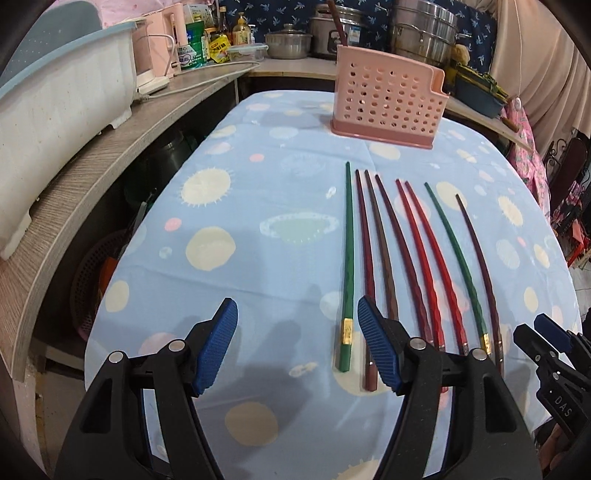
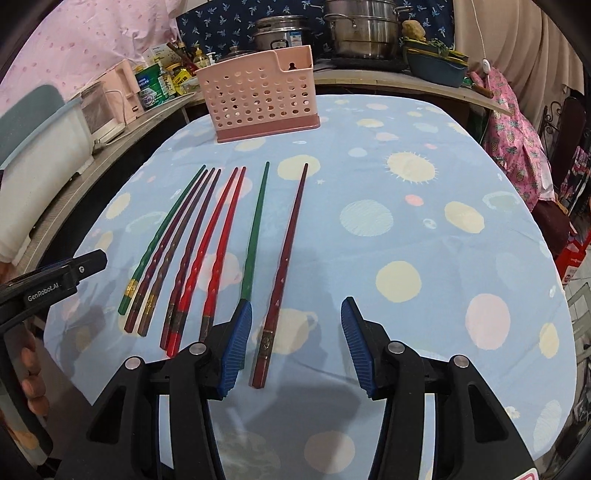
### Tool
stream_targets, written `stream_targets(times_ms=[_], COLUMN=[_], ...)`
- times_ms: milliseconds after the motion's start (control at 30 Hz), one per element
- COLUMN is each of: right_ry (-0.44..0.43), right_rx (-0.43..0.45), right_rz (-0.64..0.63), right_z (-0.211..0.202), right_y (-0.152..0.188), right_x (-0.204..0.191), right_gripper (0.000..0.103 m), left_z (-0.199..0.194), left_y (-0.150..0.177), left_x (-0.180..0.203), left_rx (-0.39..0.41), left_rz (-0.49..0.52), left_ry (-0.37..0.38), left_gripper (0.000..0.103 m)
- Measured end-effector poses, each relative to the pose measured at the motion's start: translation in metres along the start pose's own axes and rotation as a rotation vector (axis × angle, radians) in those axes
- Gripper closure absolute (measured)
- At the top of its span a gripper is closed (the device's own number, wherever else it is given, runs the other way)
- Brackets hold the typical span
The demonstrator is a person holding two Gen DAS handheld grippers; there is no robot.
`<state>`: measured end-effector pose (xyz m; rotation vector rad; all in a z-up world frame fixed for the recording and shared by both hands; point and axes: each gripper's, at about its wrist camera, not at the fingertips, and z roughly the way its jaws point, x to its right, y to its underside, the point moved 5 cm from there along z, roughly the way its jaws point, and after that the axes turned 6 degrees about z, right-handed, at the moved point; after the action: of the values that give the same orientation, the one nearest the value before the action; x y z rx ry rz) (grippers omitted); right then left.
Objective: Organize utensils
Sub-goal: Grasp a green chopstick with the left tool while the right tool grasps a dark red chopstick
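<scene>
Several chopsticks lie side by side on the blue patterned tablecloth (image 1: 258, 192): green (image 1: 347, 258), dark red (image 1: 364, 266), brown, bright red (image 1: 417, 258) and another green (image 1: 456, 258). A pink perforated utensil holder (image 1: 388, 99) stands at the far end, empty as far as I can see; it also shows in the right wrist view (image 2: 258, 101). My left gripper (image 1: 297, 332) is open, low over the near ends, the leftmost green chopstick between its fingers. My right gripper (image 2: 295, 332) is open over the rightmost dark red chopstick (image 2: 284, 266).
A wooden counter (image 1: 92, 177) runs along the left with a white tub (image 1: 55, 110), bottles and a pink appliance. Steel pots (image 1: 424, 29) stand behind the holder. Pink cloth hangs at the right (image 2: 517, 147). The right half of the cloth (image 2: 443, 221) holds nothing.
</scene>
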<state>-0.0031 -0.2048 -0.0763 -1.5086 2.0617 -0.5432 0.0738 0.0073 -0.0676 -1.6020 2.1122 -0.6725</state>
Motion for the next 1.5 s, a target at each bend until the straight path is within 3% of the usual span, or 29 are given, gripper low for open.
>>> stream_targets(times_ms=[300, 633, 900, 1200, 1500], right_ry=[-0.002, 0.013, 0.018, 0.012, 0.013], right_rx=[-0.043, -0.050, -0.046, -0.046, -0.046], right_rz=[-0.026, -0.048, -0.040, -0.033, -0.032], right_z=[0.013, 0.018, 0.018, 0.018, 0.018], right_y=[0.012, 0.018, 0.017, 0.017, 0.017], right_x=[-0.009, -0.010, -0.003, -0.001, -0.001], right_gripper=[0.076, 0.081, 0.092, 0.095, 0.095], left_z=[0.005, 0.012, 0.021, 0.030, 0.030], left_y=[0.007, 0.017, 0.022, 0.027, 0.025], left_x=[0.004, 0.007, 0.011, 0.007, 0.008], left_rx=[-0.022, -0.053, -0.078, -0.103, -0.101], left_rz=[0.005, 0.013, 0.030, 0.027, 0.030], left_ry=[0.007, 0.021, 0.018, -0.001, -0.002], left_gripper=[0.039, 0.039, 0.039, 0.039, 0.048])
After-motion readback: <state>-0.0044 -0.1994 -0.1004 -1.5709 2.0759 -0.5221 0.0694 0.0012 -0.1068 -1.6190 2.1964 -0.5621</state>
